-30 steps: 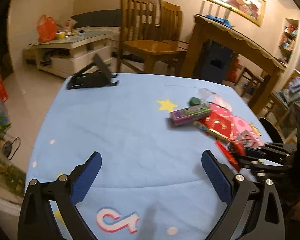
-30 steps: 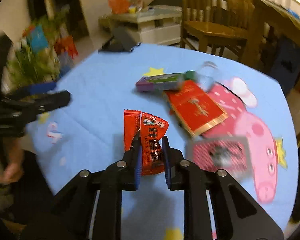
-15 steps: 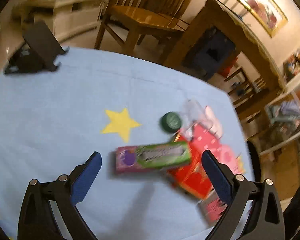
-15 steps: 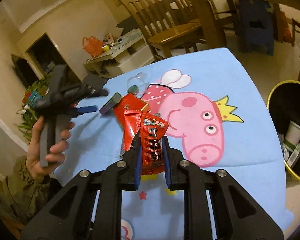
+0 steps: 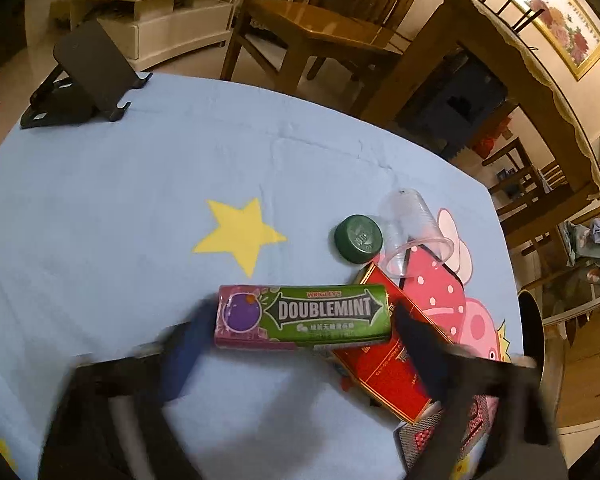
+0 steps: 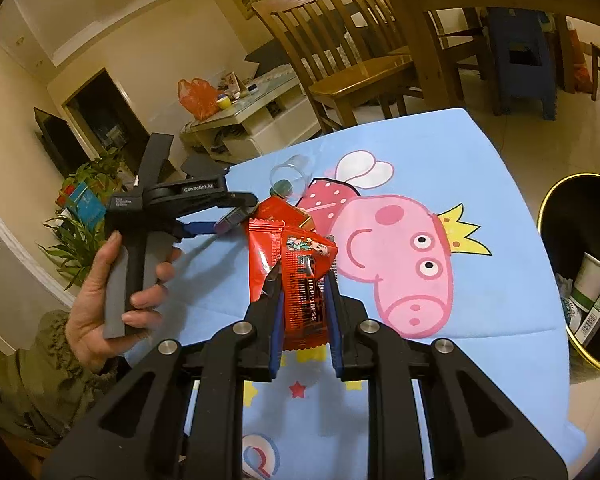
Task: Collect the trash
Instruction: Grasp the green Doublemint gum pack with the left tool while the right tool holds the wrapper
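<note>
Blue cartoon cloth covers the desk point(image 5: 100, 200); left gripper point(image 5: 300, 344) straddles the Doublemint pack point(image 5: 304, 316), jaws apart and blurred. Right gripper point(image 6: 302, 304) has its jaws clamped on a red snack wrapper point(image 6: 296, 264), bin point(image 6: 580, 272) just beside the desk.

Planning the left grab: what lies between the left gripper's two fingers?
In the left wrist view, the Doublemint gum pack lies crosswise between the left gripper's open, blurred fingers.

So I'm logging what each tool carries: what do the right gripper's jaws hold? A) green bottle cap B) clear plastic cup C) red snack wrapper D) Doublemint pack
C: the right gripper has its jaws clamped on the red snack wrapper, lifted above the tablecloth.
</note>
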{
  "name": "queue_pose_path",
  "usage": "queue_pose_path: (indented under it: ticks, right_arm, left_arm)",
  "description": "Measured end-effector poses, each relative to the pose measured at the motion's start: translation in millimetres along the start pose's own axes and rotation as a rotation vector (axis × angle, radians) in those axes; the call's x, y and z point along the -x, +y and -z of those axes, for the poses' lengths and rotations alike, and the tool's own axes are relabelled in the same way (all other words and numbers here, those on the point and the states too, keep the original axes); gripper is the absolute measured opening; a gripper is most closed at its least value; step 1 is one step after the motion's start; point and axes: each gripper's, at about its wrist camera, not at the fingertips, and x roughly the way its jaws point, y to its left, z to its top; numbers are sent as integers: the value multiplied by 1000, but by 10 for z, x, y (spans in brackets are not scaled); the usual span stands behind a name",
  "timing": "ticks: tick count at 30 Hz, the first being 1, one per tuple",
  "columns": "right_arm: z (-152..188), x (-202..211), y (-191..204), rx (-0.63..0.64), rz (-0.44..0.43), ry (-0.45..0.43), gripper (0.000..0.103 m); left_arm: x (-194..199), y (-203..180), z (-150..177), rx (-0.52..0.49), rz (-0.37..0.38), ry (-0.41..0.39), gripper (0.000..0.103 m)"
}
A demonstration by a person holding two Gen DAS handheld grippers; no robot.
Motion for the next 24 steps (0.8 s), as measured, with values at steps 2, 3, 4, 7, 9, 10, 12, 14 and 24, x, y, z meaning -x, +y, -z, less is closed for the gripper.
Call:
queue_pose_path:
  ticks: [2,3,4,7,9,10,12,14,24]
  right_arm:
    - [-6,14,0,-3,4,-7,19]
    - [-10,32,-4,-5,6,-13,19]
    - [-9,50,1,-7,5,-17,19]
    - [2,115,-20,-17,12,-30,19]
    - [10,137,-29,-19,23,-33,19]
    - [20,154,-48,-23,25,-31,19]
    - [25,164,-63,-26,33,-27,19]
    - [36,160,-71,-23,46,-19,19]
    - [178,7,145,102,149,51,19]
  left_arm:
    - [-3,-57,17,-6,2,18,77]
    - [-5,-104,34,-19,-1,23,77]
    - [-3,-127,55,-27,-15,22,77]
    - [135,-189,148,-28,-64,-25,77]
    - [317,-256,233,-69,-125,-110,77]
    - [426,-300,290,-99,-161,-159,77]
    - [632,-347,426,-140,-203,-236,77]
    - [772,-369,568,-171,-239,-288,77]
    - [928,-533,1027,-260,-259,-307,77]
